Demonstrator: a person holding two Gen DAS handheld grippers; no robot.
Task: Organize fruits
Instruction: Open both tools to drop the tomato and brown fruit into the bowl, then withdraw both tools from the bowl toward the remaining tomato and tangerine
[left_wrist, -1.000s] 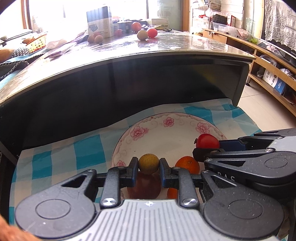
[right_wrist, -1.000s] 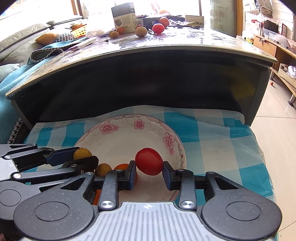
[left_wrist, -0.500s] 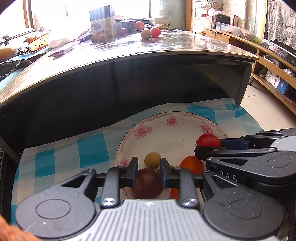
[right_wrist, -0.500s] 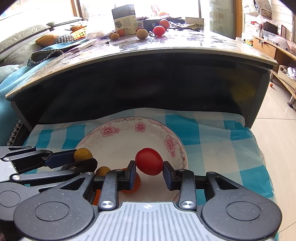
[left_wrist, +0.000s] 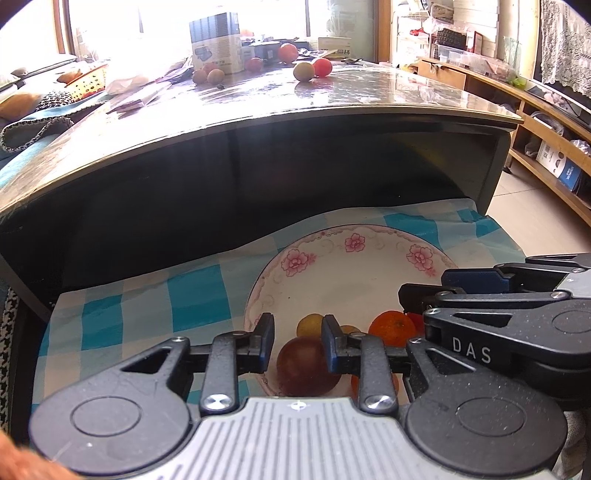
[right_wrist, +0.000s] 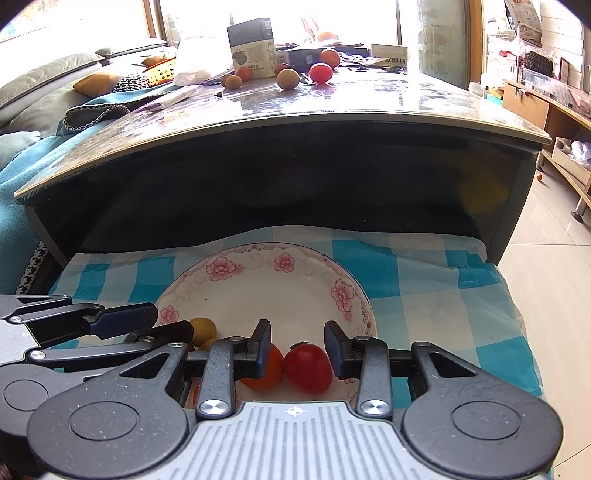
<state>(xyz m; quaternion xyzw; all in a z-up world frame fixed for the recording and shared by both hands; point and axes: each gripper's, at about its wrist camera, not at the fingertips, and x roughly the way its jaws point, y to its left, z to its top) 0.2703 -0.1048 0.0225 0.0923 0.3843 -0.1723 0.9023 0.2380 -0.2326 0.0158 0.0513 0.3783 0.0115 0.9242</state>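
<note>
A white flowered plate (left_wrist: 354, 269) (right_wrist: 295, 291) lies on a blue checked cloth. On its near part lie a dark red fruit (left_wrist: 306, 365), a small yellow fruit (left_wrist: 310, 324) (right_wrist: 203, 328), an orange (left_wrist: 391, 328) (right_wrist: 271, 365) and a red tomato (right_wrist: 308, 367). My left gripper (left_wrist: 297, 341) is open and empty above the dark red fruit. My right gripper (right_wrist: 297, 347) is open above the tomato, which rests on the plate. Each gripper shows in the other's view, the right one (left_wrist: 498, 295) and the left one (right_wrist: 92, 325).
A glossy table top (left_wrist: 258, 110) overhangs the plate's shelf, with a dark recess behind the plate. On the top lie several more fruits (right_wrist: 320, 72), a box (right_wrist: 251, 48) and papers. Tiled floor (right_wrist: 554, 280) and wooden shelves (left_wrist: 546, 122) lie to the right.
The left gripper let go of the yellow fruit, which now lies on the plate. The right gripper opened and the tomato dropped onto the plate. Both grippers pulled back and up.
</note>
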